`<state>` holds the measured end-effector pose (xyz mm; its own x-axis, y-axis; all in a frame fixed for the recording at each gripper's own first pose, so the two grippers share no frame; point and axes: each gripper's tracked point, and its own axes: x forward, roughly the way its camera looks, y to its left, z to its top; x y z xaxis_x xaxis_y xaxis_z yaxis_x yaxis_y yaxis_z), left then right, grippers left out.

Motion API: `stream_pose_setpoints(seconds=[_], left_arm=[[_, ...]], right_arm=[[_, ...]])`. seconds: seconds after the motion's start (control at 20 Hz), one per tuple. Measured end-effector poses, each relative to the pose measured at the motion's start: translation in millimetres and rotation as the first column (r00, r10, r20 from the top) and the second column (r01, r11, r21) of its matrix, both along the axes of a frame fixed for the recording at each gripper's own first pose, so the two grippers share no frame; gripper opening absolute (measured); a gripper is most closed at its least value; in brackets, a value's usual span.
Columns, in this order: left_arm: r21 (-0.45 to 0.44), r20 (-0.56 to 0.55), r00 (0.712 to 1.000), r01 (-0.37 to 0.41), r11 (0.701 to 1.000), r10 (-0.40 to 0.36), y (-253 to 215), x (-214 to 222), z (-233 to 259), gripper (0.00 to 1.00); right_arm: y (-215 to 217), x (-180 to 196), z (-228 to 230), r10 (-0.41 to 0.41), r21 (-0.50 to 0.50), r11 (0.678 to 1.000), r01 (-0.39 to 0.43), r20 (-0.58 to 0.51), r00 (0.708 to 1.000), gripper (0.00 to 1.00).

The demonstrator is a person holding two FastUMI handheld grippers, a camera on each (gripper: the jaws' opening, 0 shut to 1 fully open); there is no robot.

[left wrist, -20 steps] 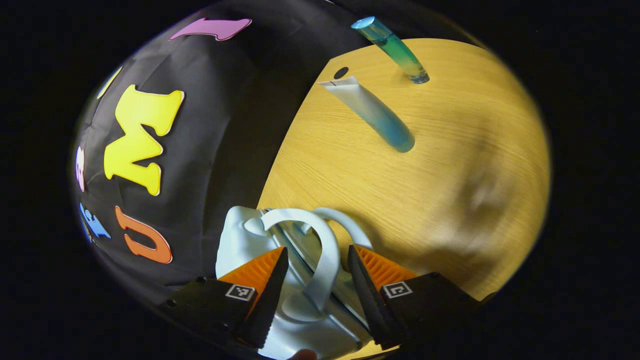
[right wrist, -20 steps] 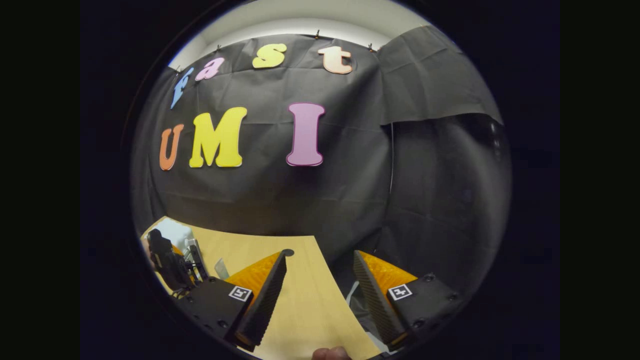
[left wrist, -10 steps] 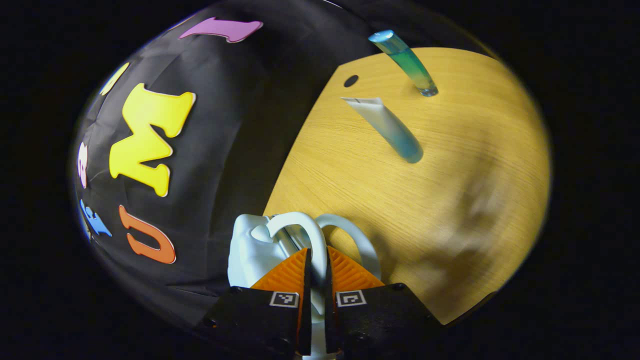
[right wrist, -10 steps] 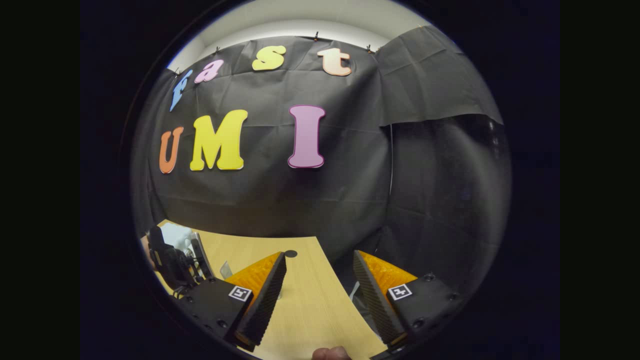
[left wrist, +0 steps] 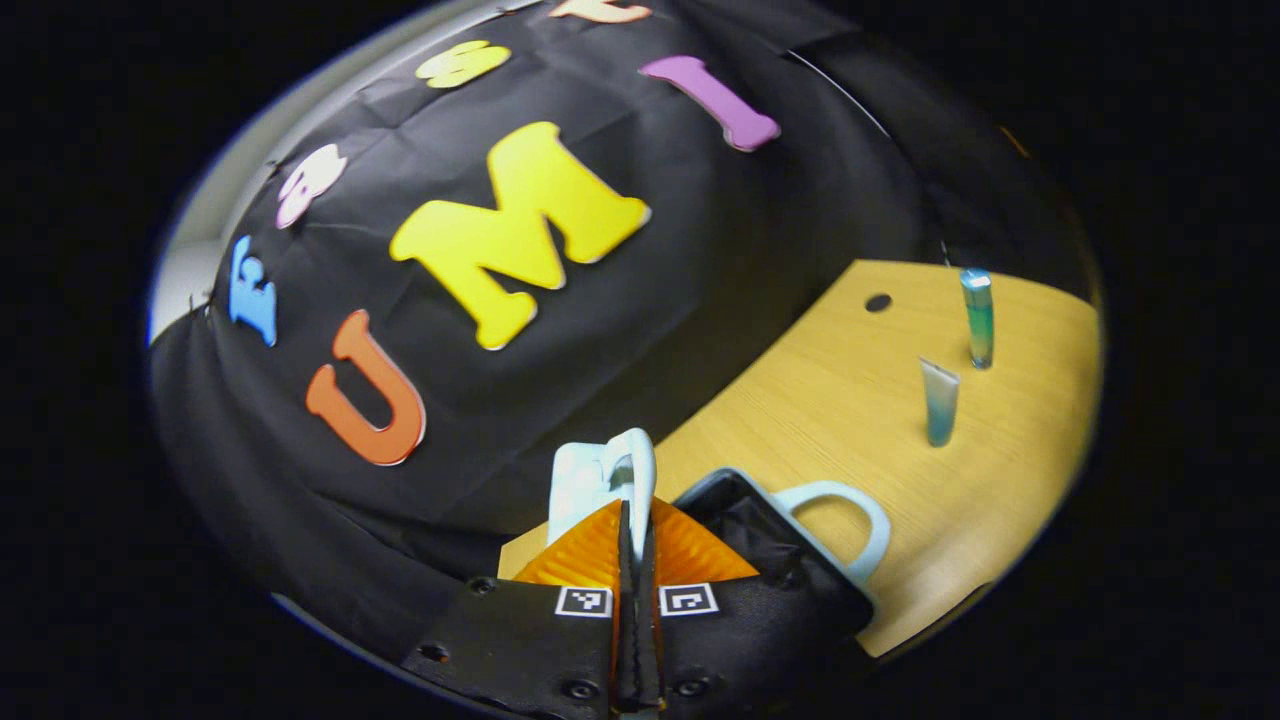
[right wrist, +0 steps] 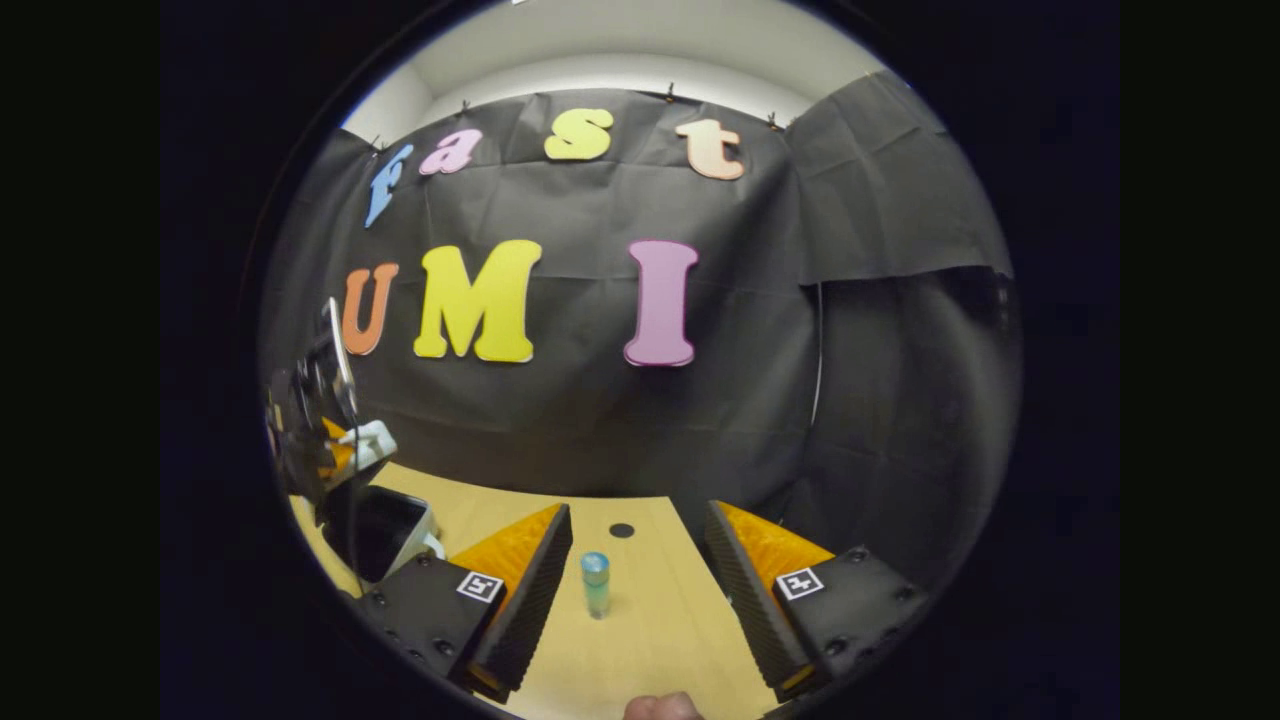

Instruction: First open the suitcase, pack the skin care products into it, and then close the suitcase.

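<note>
Lid [left wrist: 585, 478] now raised by left claw [left wrist: 634, 560].

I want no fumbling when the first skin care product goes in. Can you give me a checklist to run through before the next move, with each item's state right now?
1. Suitcase open, dark lining showing: ok.
2. Left gripper shut on the lid handle, lid raised: ok.
3. Lid far enough back to stay up if released: cannot tell.
4. Right gripper open and holding nothing, ready to pick: ok.
5. Tall bottle upright on the table, ahead of the right gripper between its fingers: ok.
6. Tube packed into the suitcase: not ok, it stands on the table near the bottle.
</note>
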<state>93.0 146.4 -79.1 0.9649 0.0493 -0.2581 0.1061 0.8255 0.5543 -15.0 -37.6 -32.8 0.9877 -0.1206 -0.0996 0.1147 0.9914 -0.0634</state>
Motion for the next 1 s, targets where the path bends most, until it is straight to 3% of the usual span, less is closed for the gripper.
stream_pose_setpoints(seconds=[0.2, 0.35, 0.5, 0.65, 0.85, 1.0], left_arm=[[-0.095, 0.138, 0.98, -0.13, 0.987, 0.143, 129.4, 1.7, 35.3, 0.03], [-0.145, 0.146, 0.958, -0.226, 0.963, 0.247, 222.9, -5.9, 20.6, 0.03], [-0.241, 0.136, 0.945, -0.258, 0.935, 0.296, 286.1, -9.6, -4.6, 0.03], [-0.296, 0.101, 0.947, -0.265, 0.918, 0.306, 332.5, 1.6, -50.5, 0.03], [-0.387, -0.003, 0.937, -0.324, 0.863, 0.35, 367.6, 1.2, -109.0, 0.04], [-0.475, -0.091, 0.921, -0.374, 0.797, 0.378, 387.8, -0.8, -156.5, 0.05]], right_arm=[[35.6, 8.8, 12.2, 0.046, -0.011, 0.999, -0.046, 0.009, 0.999, 0.8], [60.6, 12.7, 14.0, 0.073, -0.03, 0.997, -0.073, 0.001, 0.997, 0.8], [79.6, 14.9, 11.6, 0.1, -0.087, 0.991, -0.1, -0.004, 0.995, 0.8], [94.6, 19.9, 8.4, 0.106, -0.085, 0.991, -0.107, -0.022, 0.994, 0.8], [114.1, 28.4, 5.3, 0.119, -0.136, 0.983, -0.125, -0.048, 0.992, 0.8], [128.7, 35.4, 0.4, 0.139, -0.151, 0.978, -0.148, -0.066, 0.988, 0.8]])
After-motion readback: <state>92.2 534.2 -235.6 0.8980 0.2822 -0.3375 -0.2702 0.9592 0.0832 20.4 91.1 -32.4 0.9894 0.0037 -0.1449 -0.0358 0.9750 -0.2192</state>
